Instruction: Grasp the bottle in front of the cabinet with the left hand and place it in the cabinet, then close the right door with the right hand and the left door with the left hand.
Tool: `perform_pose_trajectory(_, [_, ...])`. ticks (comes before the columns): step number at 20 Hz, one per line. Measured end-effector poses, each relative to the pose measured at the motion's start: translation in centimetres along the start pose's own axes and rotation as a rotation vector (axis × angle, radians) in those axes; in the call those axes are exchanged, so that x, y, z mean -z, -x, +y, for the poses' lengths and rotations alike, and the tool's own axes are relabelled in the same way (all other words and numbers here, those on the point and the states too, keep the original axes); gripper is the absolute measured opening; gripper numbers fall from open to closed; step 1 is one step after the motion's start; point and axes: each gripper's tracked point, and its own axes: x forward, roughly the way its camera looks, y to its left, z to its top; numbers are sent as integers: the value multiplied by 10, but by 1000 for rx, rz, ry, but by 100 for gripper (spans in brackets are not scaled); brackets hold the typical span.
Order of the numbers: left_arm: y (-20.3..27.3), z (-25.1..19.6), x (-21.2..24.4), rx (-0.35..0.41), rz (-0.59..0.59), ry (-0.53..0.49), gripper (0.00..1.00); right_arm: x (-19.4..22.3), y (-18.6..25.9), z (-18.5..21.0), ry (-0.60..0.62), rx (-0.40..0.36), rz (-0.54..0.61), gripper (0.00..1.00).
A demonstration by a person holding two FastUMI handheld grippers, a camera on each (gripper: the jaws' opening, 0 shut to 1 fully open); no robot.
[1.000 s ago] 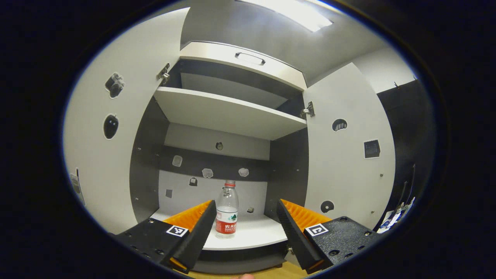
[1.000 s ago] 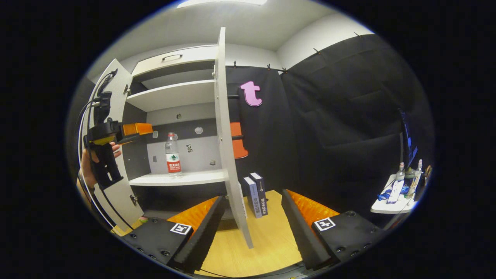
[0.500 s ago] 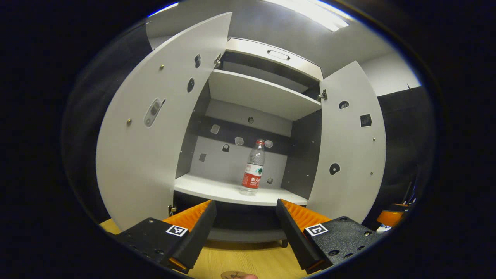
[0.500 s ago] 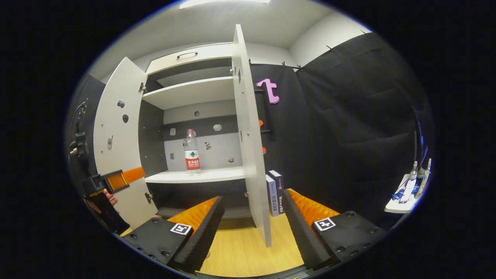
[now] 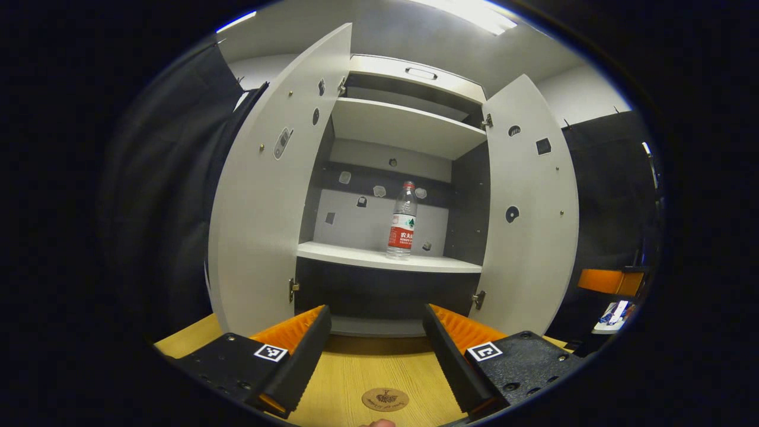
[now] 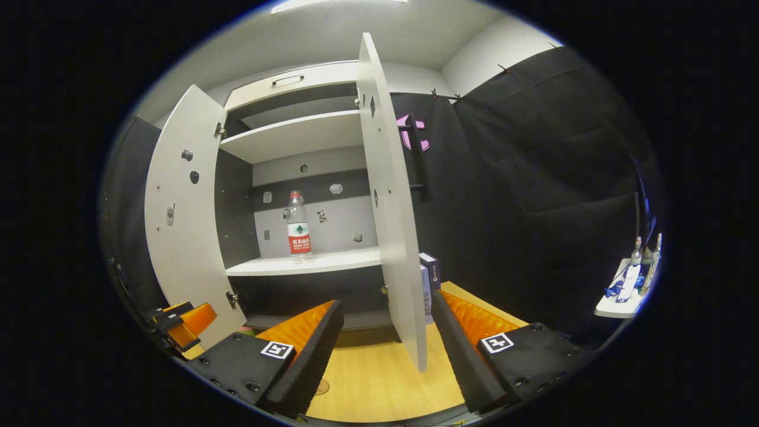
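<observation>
Booth interior, wooden floor (image 5: 356, 379) underfoot. Left gripper (image 5: 376, 356): fingers apart, nothing between them, low over the floor and facing the cabinet (image 5: 391, 127). Ahead of it, left door (image 5: 267, 190) and right door (image 5: 531, 201), both swung open. Beyond them, bottle (image 5: 402, 220) upright on the lower shelf (image 5: 379, 259), inside the cabinet. Right gripper (image 6: 382, 350): fingers apart, empty, the right door's edge (image 6: 394, 213) just ahead between them; the bottle (image 6: 299, 225) further off, ahead to its left.
</observation>
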Motion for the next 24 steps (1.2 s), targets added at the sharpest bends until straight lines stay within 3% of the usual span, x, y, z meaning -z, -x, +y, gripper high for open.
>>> perform_pose_trajectory(6, [6, 4, -11, 9, -32, -12, 95, -108, -33, -76, 32, 147, -150, 98])
perform_pose_trajectory(10, [8, 9, -14, 7, -36, 11, 95, -145, -76, -91, 8, 149, -153, 98])
perform_pose_trajectory(13, [10, 12, -19, 5, -48, 7, 95, -147, -99, -113, 9, 186, -156, 98])
perform_pose_trajectory(14, [10, 14, -20, 2, -51, 2, 95, -148, -106, -115, 16, 190, -158, 89])
perform_pose_trajectory(15, [10, 16, -21, -1, -52, -1, 95, -149, -114, -116, 25, 190, -157, 89])
perform_pose_trajectory(16, [9, 18, -20, -7, -51, -1, 95, -149, -116, -115, 30, 184, -153, 98])
perform_pose_trajectory(17, [8, 20, -19, -10, -47, 1, 95, -147, -116, -113, 30, 182, -146, 89])
perform_pose_trajectory(18, [8, 21, -17, -13, -41, 5, 95, -148, -116, -115, 28, 186, -148, 88])
perform_pose_trajectory(20, [7, 22, -16, -16, -34, 10, 95, -147, -116, -113, 18, 184, -158, 88])
perform_pose_trajectory(21, [7, 22, -16, -13, -36, 13, 95, -145, -116, -106, 13, 163, -154, 98])
perform_pose_trajectory(24, [4, 17, -18, -2, -42, 20, 95, -144, -115, -87, 20, 107, -150, 95])
